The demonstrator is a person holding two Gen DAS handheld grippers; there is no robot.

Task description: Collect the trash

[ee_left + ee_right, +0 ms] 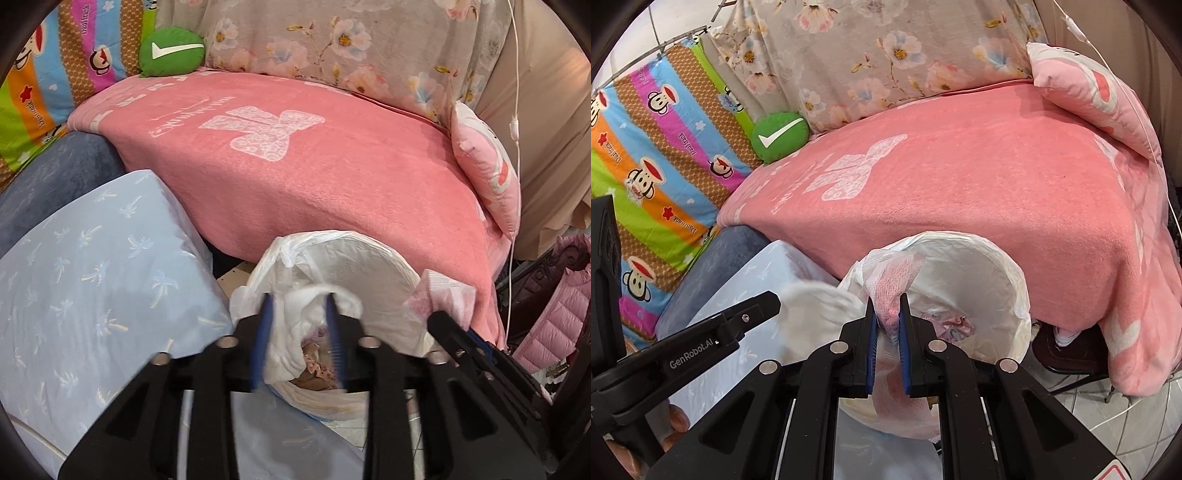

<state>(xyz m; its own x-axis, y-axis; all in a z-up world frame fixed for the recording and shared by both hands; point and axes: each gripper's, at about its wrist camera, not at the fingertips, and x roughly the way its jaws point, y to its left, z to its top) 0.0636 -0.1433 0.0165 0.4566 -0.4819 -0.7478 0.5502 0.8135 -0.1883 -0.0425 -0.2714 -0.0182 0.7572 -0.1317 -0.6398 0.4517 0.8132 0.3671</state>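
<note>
A white trash bin with a white plastic liner [373, 273] [975, 266] stands on the floor against the pink bed. Crumpled trash lies inside it [951, 325]. My left gripper [298, 299] holds a white crumpled tissue [314, 306] between its blue pads over the bin's near rim; the jaws stand partly apart. My right gripper [886, 301] is shut on a pink-and-white wrapper [892, 277] above the bin's near rim. The wrapper shows at the right of the left wrist view [443, 291]. The left gripper's finger [753, 310] and blurred tissue [820, 310] show left of the right gripper.
A pink blanket [295, 166] covers the bed behind the bin. A light blue pillow [92, 258] lies left of the bin. A pink pillow [1089, 92], a green cushion [779, 136] and a colourful cartoon blanket [653, 155] surround the bed. A white cable [515, 147] hangs at right.
</note>
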